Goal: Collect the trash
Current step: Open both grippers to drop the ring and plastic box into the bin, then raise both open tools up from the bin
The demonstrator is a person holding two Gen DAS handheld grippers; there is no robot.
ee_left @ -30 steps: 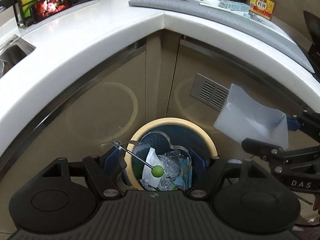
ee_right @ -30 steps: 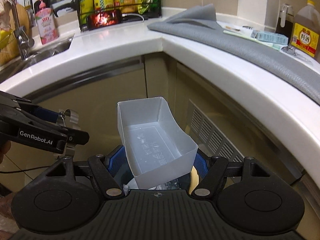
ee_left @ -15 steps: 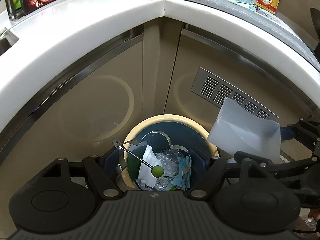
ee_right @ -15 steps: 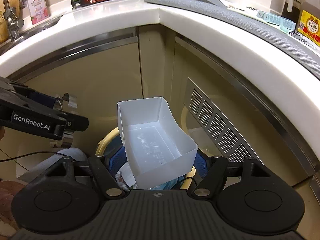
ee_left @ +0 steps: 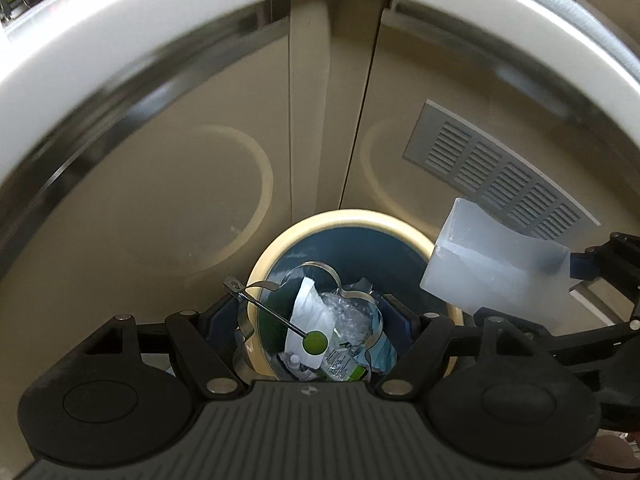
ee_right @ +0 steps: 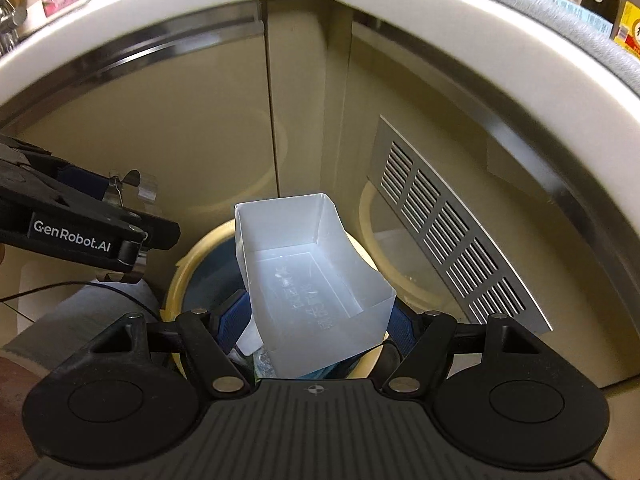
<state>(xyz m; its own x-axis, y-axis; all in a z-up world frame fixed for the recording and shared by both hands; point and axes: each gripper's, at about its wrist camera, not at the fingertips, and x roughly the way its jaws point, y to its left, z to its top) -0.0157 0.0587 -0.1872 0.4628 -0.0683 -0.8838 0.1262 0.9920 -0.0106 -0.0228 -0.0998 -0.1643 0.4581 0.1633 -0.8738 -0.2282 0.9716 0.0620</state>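
Note:
On the floor in the cabinet corner stands a round trash bin (ee_left: 348, 217) with a cream rim and a dark liner, and wrappers, paper and a small bottle lie inside. My left gripper (ee_left: 308, 320) is shut on a thin metal apple-shaped ring (ee_left: 320, 265) with a green-tipped pin (ee_left: 315, 342), held just above the bin's opening. My right gripper (ee_right: 316, 320) is shut on an empty white plastic box (ee_right: 312, 280), tilted over the bin's rim (ee_right: 176, 280). In the left wrist view the box (ee_left: 496, 276) hangs at the bin's right edge.
The white counter edge (ee_left: 160, 28) curves overhead, with beige cabinet doors (ee_left: 180, 184) close behind the bin. A metal vent grille (ee_right: 452, 248) sits in the right door. A grey bundle (ee_right: 80, 312) lies on the floor left of the bin. A yellow-labelled bottle (ee_right: 628, 28) stands on the counter.
Both grippers have come down toward the bin with their loads. The bin looks larger and nearer, and most of the countertop has slid out of the top of both views.

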